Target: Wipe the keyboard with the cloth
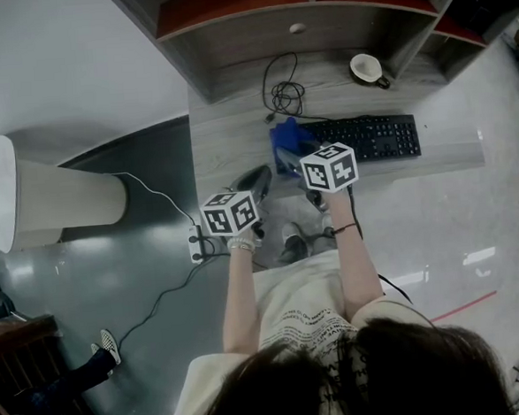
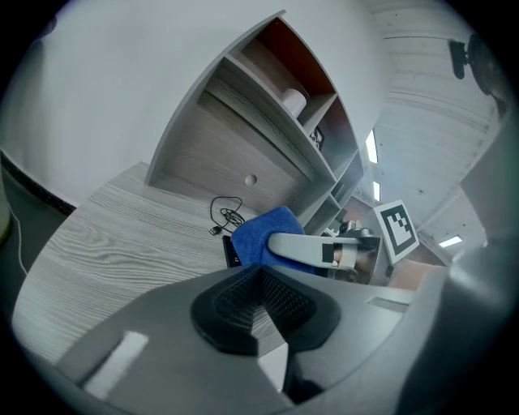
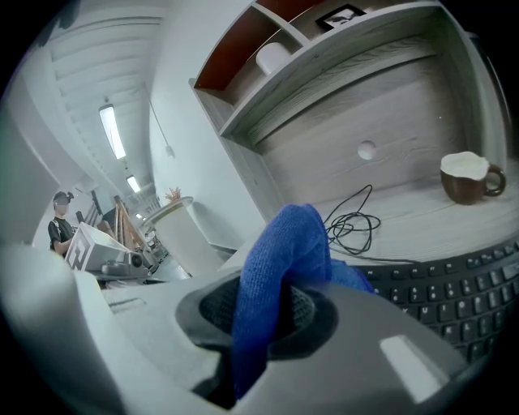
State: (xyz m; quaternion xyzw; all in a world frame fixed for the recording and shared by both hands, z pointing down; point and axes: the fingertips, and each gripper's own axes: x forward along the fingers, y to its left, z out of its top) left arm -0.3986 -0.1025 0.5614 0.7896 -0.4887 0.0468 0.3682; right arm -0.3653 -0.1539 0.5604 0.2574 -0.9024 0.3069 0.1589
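Note:
A black keyboard (image 1: 370,138) lies on the grey wooden desk (image 1: 228,142), and its keys (image 3: 454,292) show low right in the right gripper view. My right gripper (image 3: 272,312) is shut on a blue cloth (image 3: 280,259). The cloth (image 1: 290,142) hangs bunched over the keyboard's left end. My left gripper (image 2: 261,280) hovers shut over the desk's front edge, left of the cloth (image 2: 259,235), with nothing between its pads. The right gripper's grey finger (image 2: 302,247) crosses in front of the cloth in the left gripper view.
A coiled black cable (image 1: 285,94) lies behind the keyboard, with a brown mug (image 1: 368,69) at back right. A shelf unit (image 1: 298,4) rises at the desk's rear. Left of the desk stand a pale cylinder (image 1: 55,200) and a floor power strip (image 1: 196,244).

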